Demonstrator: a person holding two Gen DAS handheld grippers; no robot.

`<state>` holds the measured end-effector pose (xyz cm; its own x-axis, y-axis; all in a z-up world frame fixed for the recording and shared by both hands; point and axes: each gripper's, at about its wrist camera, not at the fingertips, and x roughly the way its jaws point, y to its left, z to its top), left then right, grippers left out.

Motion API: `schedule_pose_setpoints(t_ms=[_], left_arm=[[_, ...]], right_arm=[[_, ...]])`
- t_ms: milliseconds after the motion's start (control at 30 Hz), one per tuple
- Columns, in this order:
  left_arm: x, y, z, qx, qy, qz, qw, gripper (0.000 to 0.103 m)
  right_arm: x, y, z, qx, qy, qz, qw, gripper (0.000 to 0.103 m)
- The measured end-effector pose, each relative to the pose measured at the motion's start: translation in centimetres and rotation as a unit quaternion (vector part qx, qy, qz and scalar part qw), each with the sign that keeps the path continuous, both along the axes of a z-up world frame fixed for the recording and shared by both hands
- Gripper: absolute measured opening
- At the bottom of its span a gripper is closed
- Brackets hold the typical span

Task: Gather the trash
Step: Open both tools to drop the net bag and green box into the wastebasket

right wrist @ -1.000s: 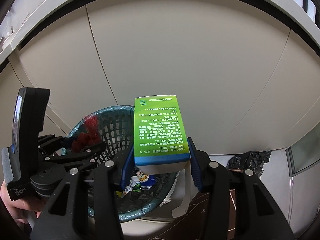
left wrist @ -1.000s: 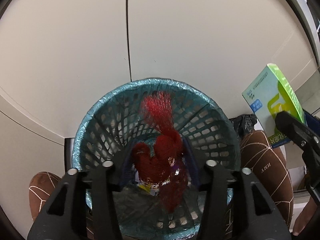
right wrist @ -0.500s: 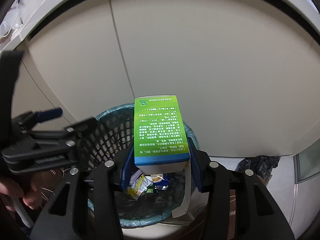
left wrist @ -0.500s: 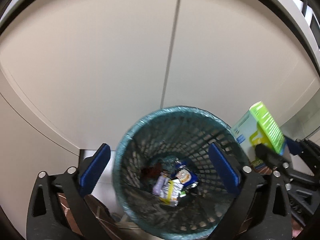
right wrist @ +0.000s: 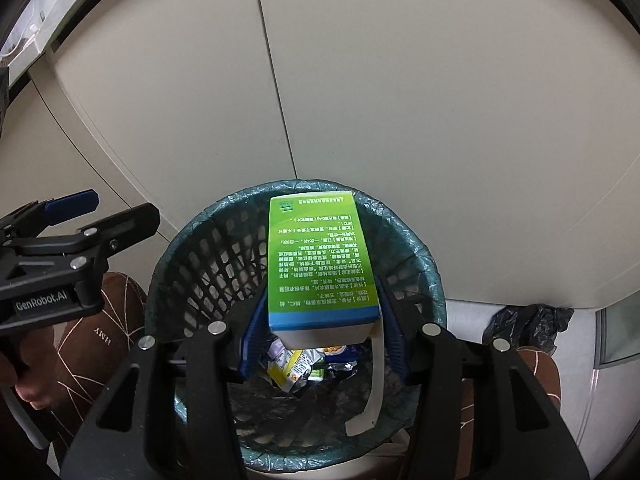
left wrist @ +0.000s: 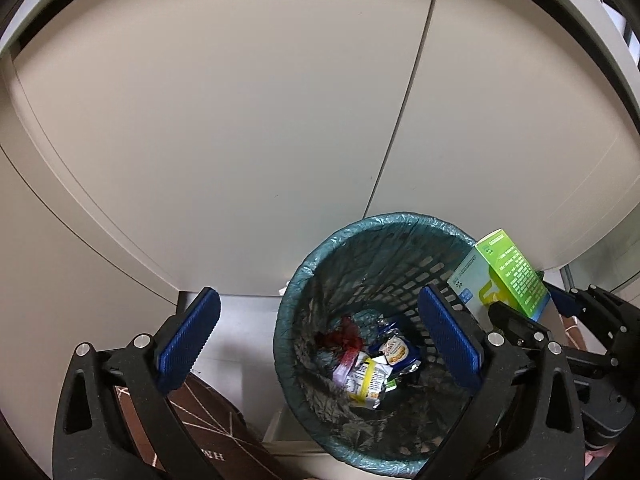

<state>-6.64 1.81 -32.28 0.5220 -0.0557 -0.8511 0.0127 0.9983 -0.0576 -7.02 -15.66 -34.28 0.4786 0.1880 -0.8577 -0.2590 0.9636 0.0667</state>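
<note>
The right gripper point(right wrist: 320, 332) clamps the near end of the green box point(right wrist: 318, 256), whose long axis points away over the mouth of the bin point(right wrist: 432, 276). The left gripper point(left wrist: 320, 336), jaws spread wide and empty, hangs at the bin's left side, wrappers point(left wrist: 370, 376) lying at the bottom.

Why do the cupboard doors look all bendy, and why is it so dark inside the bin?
Left wrist view: the fisheye lens bows the straight cupboard doors, and black corners frame the picture. Right wrist view: same bending; the green box looks sharp and bright, while the wrappers deep in the bin sit in shadow.
</note>
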Motion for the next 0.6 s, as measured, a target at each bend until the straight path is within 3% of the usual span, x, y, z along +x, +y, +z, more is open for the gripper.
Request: schedule_pose_setpoints(t_ms=[367,600], left_arm=[[-0.1,0.0,0.9,-0.001,-0.006,-0.004,1.0,0.097],[-0.3,-0.3,3.8,0.002,-0.034,-0.002,0.9994,0.097]], right_arm=[[-0.3,-0.1,1.9,0.005,-0.023,-0.01,1.0,0.078],[-0.5,-1.1,5.4,0.009,-0.06,-0.021,0.998,0.088]])
